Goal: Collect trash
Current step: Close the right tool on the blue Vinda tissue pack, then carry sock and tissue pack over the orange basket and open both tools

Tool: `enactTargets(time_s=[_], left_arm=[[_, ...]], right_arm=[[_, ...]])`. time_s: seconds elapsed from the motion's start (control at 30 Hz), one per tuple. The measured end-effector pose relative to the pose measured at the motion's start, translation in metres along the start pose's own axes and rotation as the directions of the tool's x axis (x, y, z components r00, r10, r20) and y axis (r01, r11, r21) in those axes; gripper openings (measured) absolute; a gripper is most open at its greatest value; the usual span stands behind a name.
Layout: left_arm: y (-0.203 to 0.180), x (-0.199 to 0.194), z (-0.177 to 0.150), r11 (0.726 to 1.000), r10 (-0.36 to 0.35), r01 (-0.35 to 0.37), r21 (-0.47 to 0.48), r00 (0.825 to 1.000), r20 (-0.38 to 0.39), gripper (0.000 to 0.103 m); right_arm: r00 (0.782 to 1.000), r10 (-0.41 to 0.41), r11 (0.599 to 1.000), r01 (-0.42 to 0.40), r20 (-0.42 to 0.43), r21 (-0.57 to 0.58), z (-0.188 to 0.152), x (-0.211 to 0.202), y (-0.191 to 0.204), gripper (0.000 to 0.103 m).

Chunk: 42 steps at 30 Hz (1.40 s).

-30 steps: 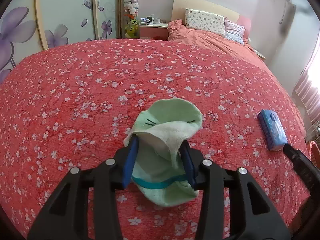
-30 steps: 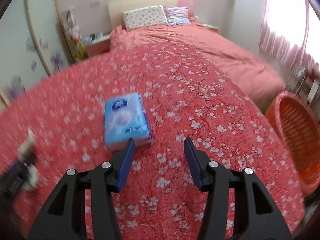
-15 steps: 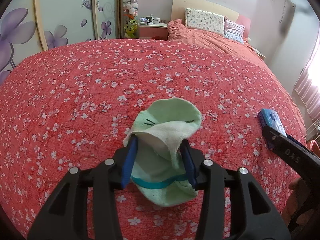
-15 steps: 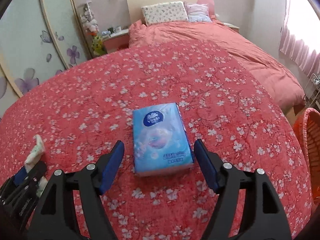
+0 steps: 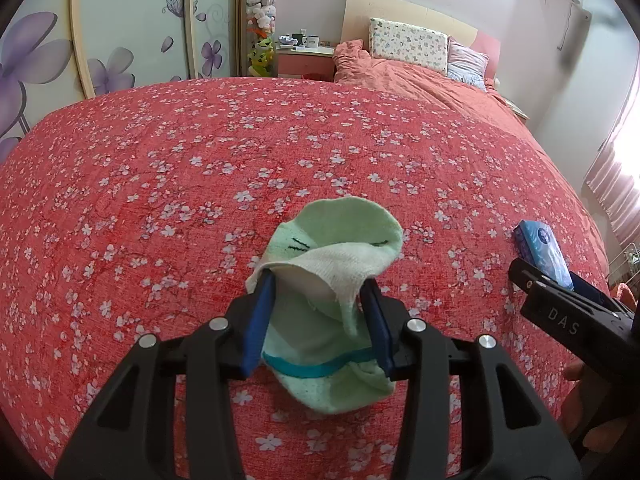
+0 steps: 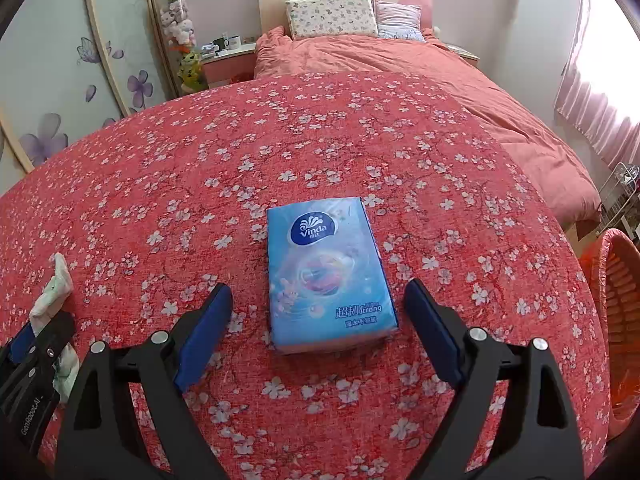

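Red floral bedspread (image 6: 360,140): left fingers (image 5: 260,316) clamp green sock (image 5: 336,240); right fingers (image 6: 432,332) opening, straddling tissue pack (image 6: 326,268).

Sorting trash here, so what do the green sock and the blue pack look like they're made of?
Green sock: soft knit fabric, matte, with a looped terry inside showing where it folds. Blue pack: probably thin glossy plastic film over tissues, judging by its sheen and printed wrap.

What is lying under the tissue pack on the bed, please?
Only the red floral bedspread shows around the tissue pack, which lies flat on it. The patch directly beneath is covered, so anything thin there cannot be seen. The right gripper is opening around the pack's near end.
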<state>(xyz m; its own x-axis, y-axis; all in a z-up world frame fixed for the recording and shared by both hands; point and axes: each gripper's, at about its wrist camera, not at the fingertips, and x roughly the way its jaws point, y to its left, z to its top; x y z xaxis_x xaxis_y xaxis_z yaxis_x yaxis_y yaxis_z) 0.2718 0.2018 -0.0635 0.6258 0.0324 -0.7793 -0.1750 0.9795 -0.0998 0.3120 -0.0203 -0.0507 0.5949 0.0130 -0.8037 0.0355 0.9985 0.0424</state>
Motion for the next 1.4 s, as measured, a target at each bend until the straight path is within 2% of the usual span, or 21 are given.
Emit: enactTargets(time_s=[0.1, 0.17, 0.3, 0.4, 0.43, 0.5, 0.57, 0.67, 0.8, 0.87, 0.97, 1.0, 1.03, 1.07, 1.23, 1.4], left_arm=[[0.001, 0.0, 0.0, 1.0, 0.007, -0.007, 0.007, 1.0, 0.0, 0.044], [-0.001, 0.0, 0.0, 1.0, 0.013, -0.013, 0.028, 1.0, -0.003, 0.049], [-0.006, 0.001, 0.001, 0.998, 0.029, -0.028, 0.057, 1.0, -0.005, 0.049], [-0.007, 0.001, 0.001, 0.997, 0.03, -0.03, 0.066, 1.0, -0.004, 0.048], [-0.007, 0.001, 0.001, 0.997, 0.032, -0.032, 0.066, 0.999, -0.003, 0.045], [-0.005, 0.0, 0.0, 0.998, 0.033, -0.033, 0.062, 0.999, 0.002, 0.035], [-0.003, -0.002, -0.001, 0.998, 0.019, -0.019, 0.054, 1.0, 0.002, 0.021], [0.001, -0.004, 0.0, 0.999, -0.014, 0.014, 0.04, 1.0, -0.004, 0.015], [0.003, -0.004, 0.0, 0.999, -0.021, 0.021, 0.028, 1.0, -0.013, 0.016], [0.001, -0.004, 0.001, 0.999, -0.013, 0.014, 0.032, 1.0, -0.014, 0.03], [-0.004, 0.0, 0.003, 0.999, 0.01, -0.01, 0.041, 1.0, -0.01, 0.032], [-0.006, 0.001, 0.004, 0.999, 0.012, -0.011, 0.047, 1.0, -0.007, 0.03], [-0.007, 0.001, 0.004, 0.999, 0.009, -0.008, 0.048, 1.0, -0.006, 0.015], [-0.006, 0.001, 0.005, 0.999, -0.003, 0.003, 0.045, 1.0, -0.008, 0.01], [0.001, -0.018, 0.009, 0.997, -0.066, 0.065, 0.031, 0.997, 0.035, 0.005], [-0.009, -0.048, 0.012, 0.996, -0.069, 0.063, 0.064, 0.994, 0.09, 0.005]], right_arm=[[1.0, -0.003, 1.0, 0.003, 0.004, 0.0, 0.003, 0.004, 0.0, 0.085], [1.0, -0.004, 1.0, 0.004, 0.014, 0.008, 0.005, 0.004, -0.003, 0.076], [1.0, 0.0, 1.0, -0.001, 0.024, 0.022, 0.008, 0.004, -0.008, 0.068], [0.999, 0.007, 1.0, -0.008, 0.033, 0.023, 0.008, 0.003, -0.011, 0.057], [0.999, 0.008, 1.0, -0.009, 0.032, 0.018, 0.007, 0.003, -0.011, 0.056], [0.999, 0.015, 1.0, -0.015, 0.035, 0.012, 0.007, 0.002, -0.011, 0.055], [0.999, 0.034, 0.999, -0.034, 0.037, 0.011, 0.004, 0.0, -0.013, 0.054], [0.998, 0.057, 0.998, -0.057, 0.035, 0.013, 0.0, -0.003, -0.015, 0.053], [0.997, 0.067, 0.998, -0.067, 0.028, 0.01, -0.004, -0.005, -0.019, 0.054], [0.998, 0.06, 0.998, -0.06, 0.031, -0.006, -0.004, -0.005, -0.016, 0.055], [0.998, 0.053, 0.998, -0.052, 0.033, -0.019, -0.006, -0.004, -0.015, 0.056], [0.998, 0.052, 0.998, -0.051, 0.036, -0.024, -0.006, -0.004, -0.014, 0.056], [0.998, 0.054, 0.998, -0.053, 0.037, -0.03, -0.007, -0.004, -0.014, 0.054], [0.997, 0.071, 0.997, -0.07, 0.037, -0.033, -0.008, -0.006, -0.015, 0.053], [0.988, 0.133, 0.991, -0.133, 0.075, -0.007, -0.01, -0.024, -0.031, 0.051], [0.977, 0.164, 0.986, -0.166, 0.14, 0.007, -0.015, -0.055, -0.05, 0.051]])
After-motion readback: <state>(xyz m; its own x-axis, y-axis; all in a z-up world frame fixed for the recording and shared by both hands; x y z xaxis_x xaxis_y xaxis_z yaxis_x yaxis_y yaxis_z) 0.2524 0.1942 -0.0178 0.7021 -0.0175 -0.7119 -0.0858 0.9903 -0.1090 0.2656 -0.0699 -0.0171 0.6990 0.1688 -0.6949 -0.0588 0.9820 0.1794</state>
